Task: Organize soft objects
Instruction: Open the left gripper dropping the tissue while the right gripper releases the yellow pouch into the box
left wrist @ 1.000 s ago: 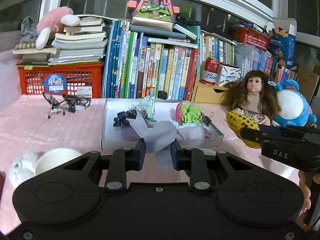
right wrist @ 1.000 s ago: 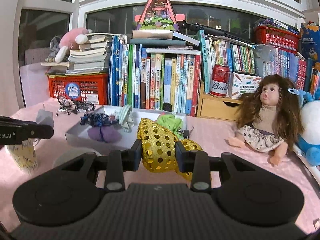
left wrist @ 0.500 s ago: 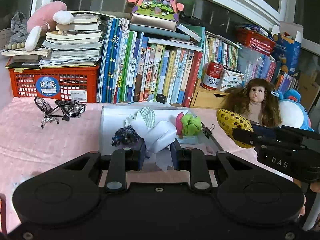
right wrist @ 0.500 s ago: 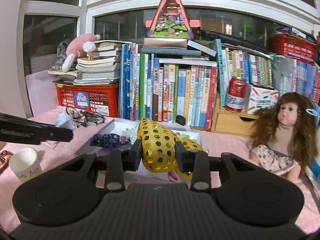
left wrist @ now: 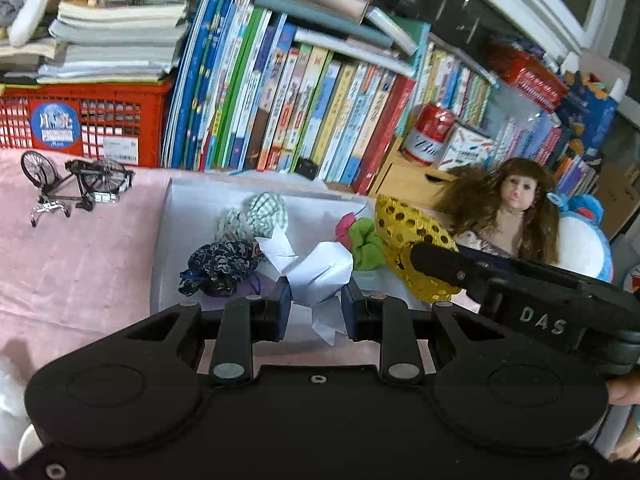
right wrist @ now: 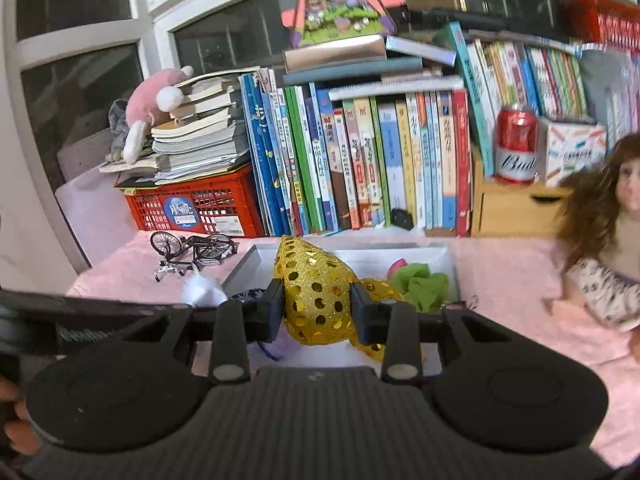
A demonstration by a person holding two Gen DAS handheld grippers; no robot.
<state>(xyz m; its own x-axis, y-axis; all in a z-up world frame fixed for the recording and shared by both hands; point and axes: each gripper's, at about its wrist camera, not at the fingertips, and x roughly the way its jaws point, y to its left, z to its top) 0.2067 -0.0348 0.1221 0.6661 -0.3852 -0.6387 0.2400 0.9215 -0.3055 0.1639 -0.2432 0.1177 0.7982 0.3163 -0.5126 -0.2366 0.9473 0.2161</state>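
My left gripper [left wrist: 314, 307] is shut on a crumpled white tissue [left wrist: 316, 266] and holds it over the front of the white tray [left wrist: 162, 248]. My right gripper [right wrist: 318, 310] is shut on a gold sequin pouch [right wrist: 316, 292], also over the tray [right wrist: 244, 266]; the pouch shows in the left wrist view [left wrist: 408, 232] too. In the tray lie a dark floral scrunchie [left wrist: 220, 266], a green checked cloth [left wrist: 260, 214] and a green and pink scrunchie [left wrist: 360, 238].
A toy bicycle [left wrist: 76, 188] stands on the pink tablecloth left of the tray. A doll [left wrist: 508, 208] and a blue plush [left wrist: 584, 240] sit to the right. Books [left wrist: 288, 92], a red crate [left wrist: 80, 124] and a red can [left wrist: 428, 132] line the back.
Both grippers have moved forward and closer together over the tray, each still holding its object. The paper cup has dropped out of the right wrist view.
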